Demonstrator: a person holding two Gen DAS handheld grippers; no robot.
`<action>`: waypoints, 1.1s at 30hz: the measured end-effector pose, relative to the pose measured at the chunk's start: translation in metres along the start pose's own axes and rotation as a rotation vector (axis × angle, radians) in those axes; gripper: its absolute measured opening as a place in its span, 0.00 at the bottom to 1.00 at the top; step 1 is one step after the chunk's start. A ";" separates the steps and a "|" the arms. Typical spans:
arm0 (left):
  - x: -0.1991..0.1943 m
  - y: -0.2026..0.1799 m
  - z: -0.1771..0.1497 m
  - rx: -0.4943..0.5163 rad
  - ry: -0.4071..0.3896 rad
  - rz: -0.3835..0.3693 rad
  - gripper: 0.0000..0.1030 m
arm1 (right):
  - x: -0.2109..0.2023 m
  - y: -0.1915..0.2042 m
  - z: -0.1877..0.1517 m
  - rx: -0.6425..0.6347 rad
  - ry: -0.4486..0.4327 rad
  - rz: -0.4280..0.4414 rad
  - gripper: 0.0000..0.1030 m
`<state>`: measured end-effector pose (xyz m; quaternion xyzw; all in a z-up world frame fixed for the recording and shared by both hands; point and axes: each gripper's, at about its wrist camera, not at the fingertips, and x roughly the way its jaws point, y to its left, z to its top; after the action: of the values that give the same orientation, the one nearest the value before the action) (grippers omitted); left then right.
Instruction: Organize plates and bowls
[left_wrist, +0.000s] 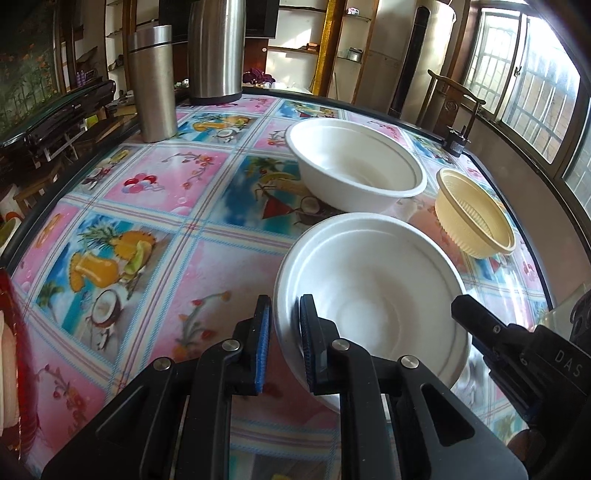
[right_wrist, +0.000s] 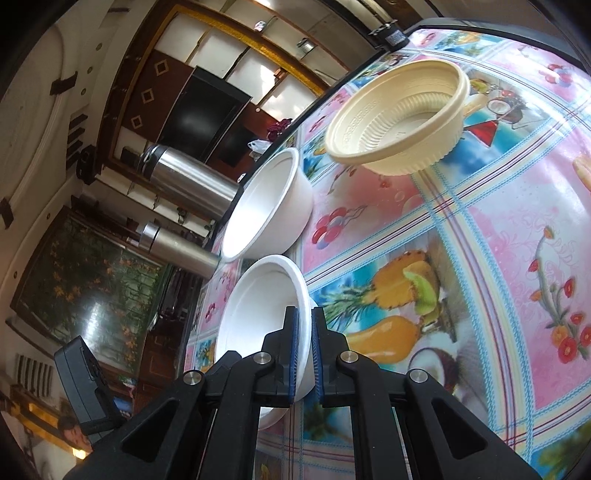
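Both your grippers pinch one white foam bowl (left_wrist: 373, 291): left gripper (left_wrist: 285, 332) on its rim at 9 o'clock, right gripper (right_wrist: 303, 354) at 3 o'clock. The second white bowl (left_wrist: 354, 162) waits on the surface at 12 o'clock.

On the table with the printed fruit-pattern cloth (left_wrist: 155, 229), the near white foam bowl (left_wrist: 373, 273) stands closest to the left wrist camera. The far white foam bowl (left_wrist: 354, 162) stands behind it. The cream ribbed plastic bowl (left_wrist: 472, 218) stands right of both. Two steel flasks (left_wrist: 151, 81) stand behind, to the left.
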<state>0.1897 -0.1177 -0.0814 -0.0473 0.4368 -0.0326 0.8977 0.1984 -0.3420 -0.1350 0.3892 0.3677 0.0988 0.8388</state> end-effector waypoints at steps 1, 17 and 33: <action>-0.003 0.003 -0.003 0.000 0.000 0.003 0.13 | 0.000 0.004 -0.003 -0.017 0.002 -0.005 0.07; -0.036 0.048 -0.036 0.010 -0.017 0.042 0.13 | 0.001 0.044 -0.053 -0.223 0.062 -0.036 0.07; -0.065 0.093 -0.069 0.015 -0.018 0.047 0.13 | -0.013 0.073 -0.112 -0.281 0.084 -0.015 0.08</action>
<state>0.0970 -0.0223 -0.0830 -0.0308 0.4295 -0.0144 0.9024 0.1205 -0.2330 -0.1226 0.2608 0.3881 0.1591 0.8695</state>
